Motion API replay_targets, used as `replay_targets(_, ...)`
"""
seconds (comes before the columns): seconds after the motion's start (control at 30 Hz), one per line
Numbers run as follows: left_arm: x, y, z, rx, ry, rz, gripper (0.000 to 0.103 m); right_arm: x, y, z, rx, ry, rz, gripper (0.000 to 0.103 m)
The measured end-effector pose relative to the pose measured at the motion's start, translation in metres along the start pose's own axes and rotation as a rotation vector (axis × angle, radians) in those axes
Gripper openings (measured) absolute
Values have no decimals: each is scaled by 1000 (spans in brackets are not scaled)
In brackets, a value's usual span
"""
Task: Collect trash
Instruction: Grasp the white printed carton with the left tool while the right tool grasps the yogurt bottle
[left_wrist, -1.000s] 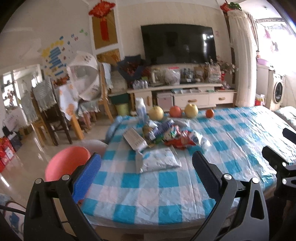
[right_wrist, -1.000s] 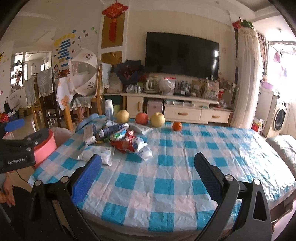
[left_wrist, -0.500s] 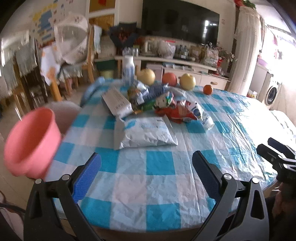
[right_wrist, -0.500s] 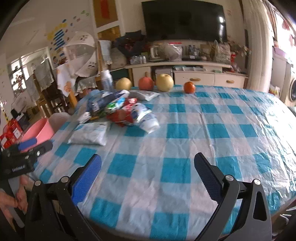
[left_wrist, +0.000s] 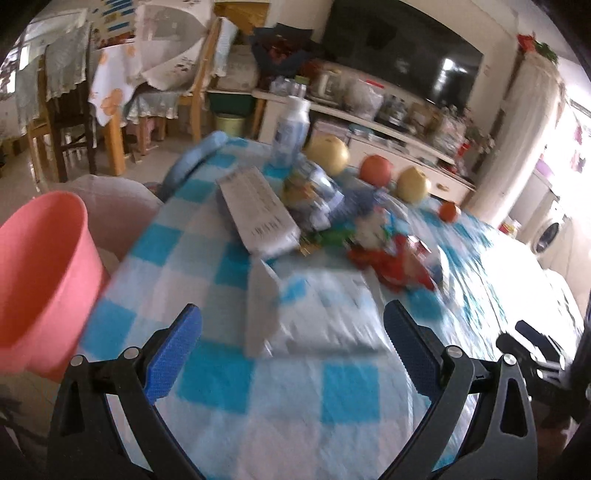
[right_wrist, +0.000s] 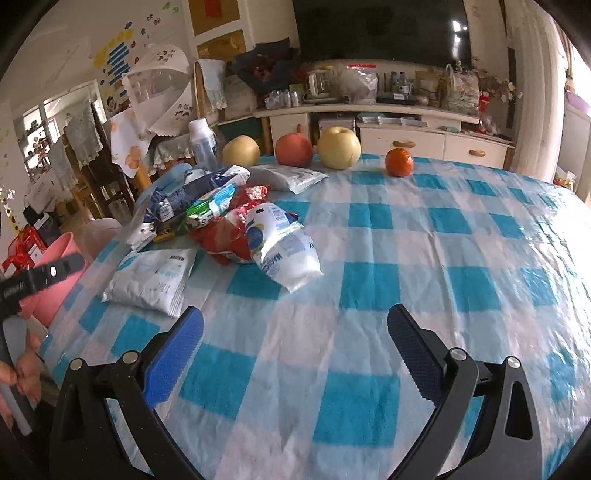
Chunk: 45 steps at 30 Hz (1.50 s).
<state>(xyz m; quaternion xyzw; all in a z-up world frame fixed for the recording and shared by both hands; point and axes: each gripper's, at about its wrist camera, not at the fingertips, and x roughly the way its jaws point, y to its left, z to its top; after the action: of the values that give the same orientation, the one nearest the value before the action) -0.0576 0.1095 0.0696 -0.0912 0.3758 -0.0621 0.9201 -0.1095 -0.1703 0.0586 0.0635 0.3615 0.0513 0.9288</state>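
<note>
Your left wrist view is smeared by motion: the flat white plastic pouch at 12 o'clock shows no readable print. The round pink plastic bin at 9 o'clock is cut off by the left edge. In your right wrist view, that bin hides behind the black left gripper.

Bare tablecloth ahead; wrapper pile blocks far left.
</note>
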Motion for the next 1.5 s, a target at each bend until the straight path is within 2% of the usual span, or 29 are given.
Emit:
replay_targets(0.23, 43, 18, 38, -79, 7, 30, 99, 37, 2, 25, 6, 16, 24, 98)
replay_targets(0.53, 86, 28, 66, -131, 24, 45, 99, 72, 7, 47, -11, 42, 66, 97)
replay_targets(0.6, 93, 29, 71, -134, 29, 54, 99, 77, 7, 50, -11, 50, 67, 94)
replay_targets(0.67, 101, 30, 75, -142, 35, 61, 99, 82, 6, 52, 2, 66, 86, 82)
replay_targets(0.8, 112, 29, 76, -137, 63, 82, 97, 90, 10, 55, -13, 86, 94, 82)
replay_targets(0.87, 116, 28, 75, -128, 75, 100, 93, 92, 13, 54, -28, 93, 90, 82)
replay_targets(0.93, 120, 30, 76, -137, 92, 111, 84, 97, 14, 52, -39, 107, 83, 82)
replay_targets(1.03, 126, 33, 74, -151, 119, 113, 68, 100, 13, 51, -49, 116, 74, 77)
replay_targets(1.3, 125, 30, 71, -112, 118, 128, 66, 103, 8, 50, -19, 134, 101, 70)
replay_targets(1.4, 120, 30, 71, -98, 108, 125, 63, 103, 9, 50, -17, 136, 124, 59)
replay_targets(1.5, 113, 32, 71, -94, 96, 123, 59, 103, 10, 50, -13, 138, 130, 57)
